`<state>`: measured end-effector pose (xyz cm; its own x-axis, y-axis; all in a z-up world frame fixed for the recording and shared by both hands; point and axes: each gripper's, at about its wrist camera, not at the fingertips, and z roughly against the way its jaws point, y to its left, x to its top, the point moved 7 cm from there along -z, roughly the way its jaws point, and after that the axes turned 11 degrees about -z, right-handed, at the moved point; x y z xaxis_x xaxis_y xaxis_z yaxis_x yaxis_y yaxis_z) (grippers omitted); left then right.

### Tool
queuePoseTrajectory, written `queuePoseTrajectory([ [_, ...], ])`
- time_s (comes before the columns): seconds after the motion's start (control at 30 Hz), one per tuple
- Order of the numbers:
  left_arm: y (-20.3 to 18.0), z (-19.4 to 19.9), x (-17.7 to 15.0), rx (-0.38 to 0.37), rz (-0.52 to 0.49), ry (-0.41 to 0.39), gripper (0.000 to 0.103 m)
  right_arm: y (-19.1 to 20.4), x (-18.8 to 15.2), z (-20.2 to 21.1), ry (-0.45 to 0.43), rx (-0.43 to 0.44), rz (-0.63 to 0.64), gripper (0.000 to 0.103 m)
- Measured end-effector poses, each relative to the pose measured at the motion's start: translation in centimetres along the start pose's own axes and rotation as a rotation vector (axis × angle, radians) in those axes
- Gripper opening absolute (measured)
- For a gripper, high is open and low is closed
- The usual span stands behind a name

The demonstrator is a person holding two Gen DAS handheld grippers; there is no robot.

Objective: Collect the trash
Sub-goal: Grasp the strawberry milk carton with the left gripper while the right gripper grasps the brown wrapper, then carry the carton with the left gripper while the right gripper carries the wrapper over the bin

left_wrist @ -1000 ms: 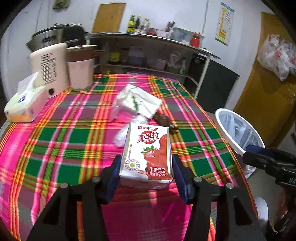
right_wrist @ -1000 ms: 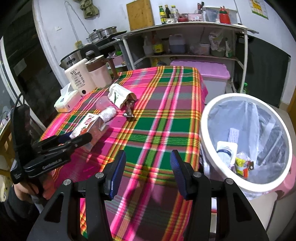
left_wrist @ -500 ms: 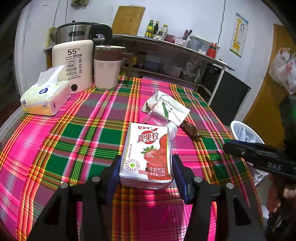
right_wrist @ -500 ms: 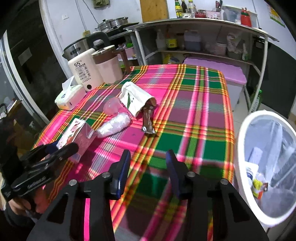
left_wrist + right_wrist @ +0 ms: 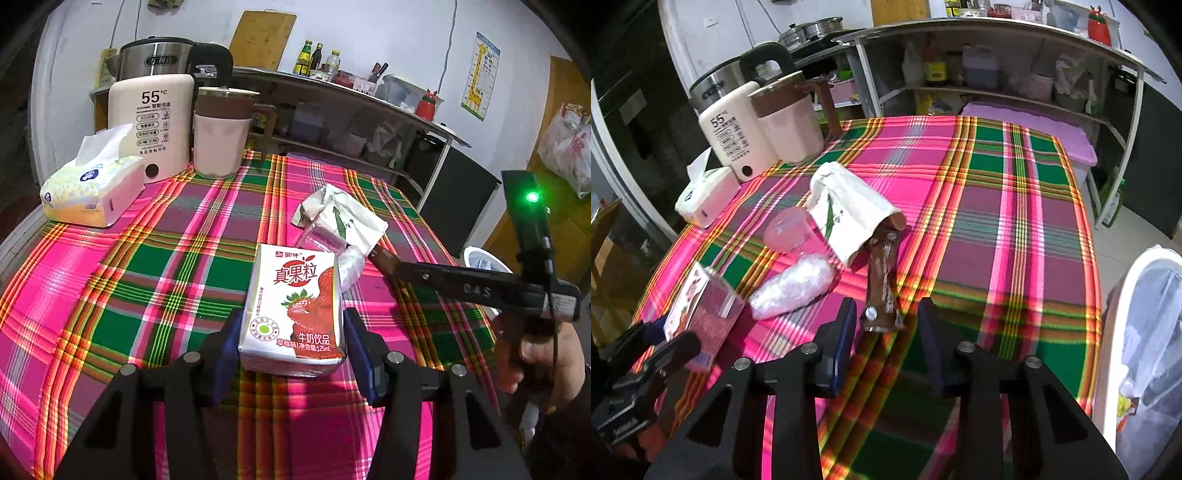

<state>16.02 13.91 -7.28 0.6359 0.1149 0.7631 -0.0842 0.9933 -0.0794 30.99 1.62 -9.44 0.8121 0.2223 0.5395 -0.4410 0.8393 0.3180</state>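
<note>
Left tool point(image 5: 292, 349) grips milk carton point(image 5: 293, 310); right tool point(image 5: 886, 332) closing, apparently around brown wrapper point(image 5: 882, 280).

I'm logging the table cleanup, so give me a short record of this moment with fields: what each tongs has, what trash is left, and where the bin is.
left tongs: closed on the strawberry milk carton, which sits on the plaid tablecloth
right tongs: jaws have just been closing, pads not yet pressing; the near end of the brown wrapper lies between them
trash left on table: brown wrapper, crumpled clear plastic, clear cup, white paper bag
bin: white, lined, off the table's right edge, some trash inside
not trash: tissue pack, water warmer, jug
</note>
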Motion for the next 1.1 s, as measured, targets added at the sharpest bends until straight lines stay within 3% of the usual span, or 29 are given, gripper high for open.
queuePoseTrajectory([
  [0.2,-0.1,-0.5,-0.1,-0.007,-0.001,0.012,0.056,0.3,0.1,-1.1,0.022,0.008,0.013,0.023],
  [0.47,-0.8,-0.3,-0.2,-0.014,-0.012,0.014,0.056,0.3,-0.7,-0.1,0.015,0.011,0.015,0.021],
  [1.1,-6.0,2.9,0.2,-0.072,-0.081,-0.011,0.056,-1.7,-6.3,9.5,-0.077,0.039,-0.068,0.021],
])
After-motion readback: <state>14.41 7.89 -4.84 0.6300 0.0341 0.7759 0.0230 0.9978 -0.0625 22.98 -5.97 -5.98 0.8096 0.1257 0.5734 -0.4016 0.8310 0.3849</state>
